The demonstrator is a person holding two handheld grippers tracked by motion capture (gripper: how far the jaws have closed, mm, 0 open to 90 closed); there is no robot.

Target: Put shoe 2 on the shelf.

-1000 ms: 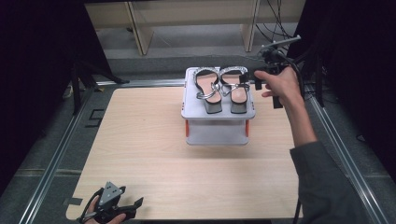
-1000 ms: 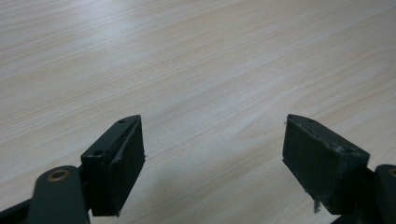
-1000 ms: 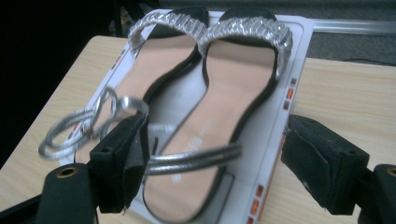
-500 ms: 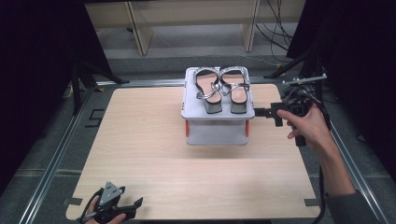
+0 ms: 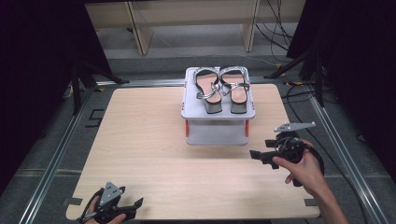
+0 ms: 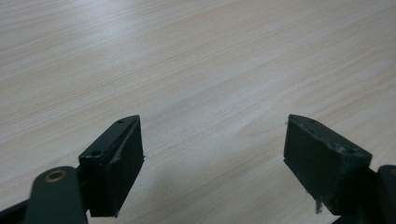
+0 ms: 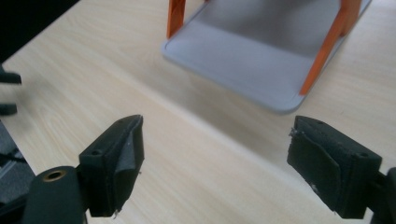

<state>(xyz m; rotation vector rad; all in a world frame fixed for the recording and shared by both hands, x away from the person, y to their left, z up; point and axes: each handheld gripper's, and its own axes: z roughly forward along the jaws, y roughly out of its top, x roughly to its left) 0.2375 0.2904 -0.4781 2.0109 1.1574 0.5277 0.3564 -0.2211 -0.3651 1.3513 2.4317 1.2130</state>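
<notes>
**A:** Pulling back from the shoes, that right gripper (image 5: 258,155): up beside the pair (image 5: 222,88) a second ago, now hanging low over the table (image 5: 140,135) in front of the grey rack (image 5: 217,130). Jaws just been opening too, nothing between them. Left gripper (image 5: 133,205) not budging at all.

**B:** Going by the high view first: sandals sitting side by side on the rack's top shelf, toes pointing away, heels facing the near edge. So lying up and to the left of the right gripper, well apart now. Long axis running front to back. Right hand (image 5: 303,168) clearly nearer than the left one, way down at the near left corner.

**A:** Looking at the pose: right forearm coming in from the bottom right, gripper held roughly level and pointing left across the table. Left gripper resting by the near edge, aiming right.

**B:** Moving to the left gripper view: jaws standing wide, just bare wood (image 6: 196,70) between them. Holding nothing.

**A:** Then the right gripper view: pads (image 7: 119,163) spread wide as well, empty. Looking along the tabletop at the rack's lower shelf (image 7: 243,60) and its orange legs (image 7: 175,18), farther off and a bit right.

**B:** Guessing any return to the shoes means lifting and swinging back over the rack.
</notes>
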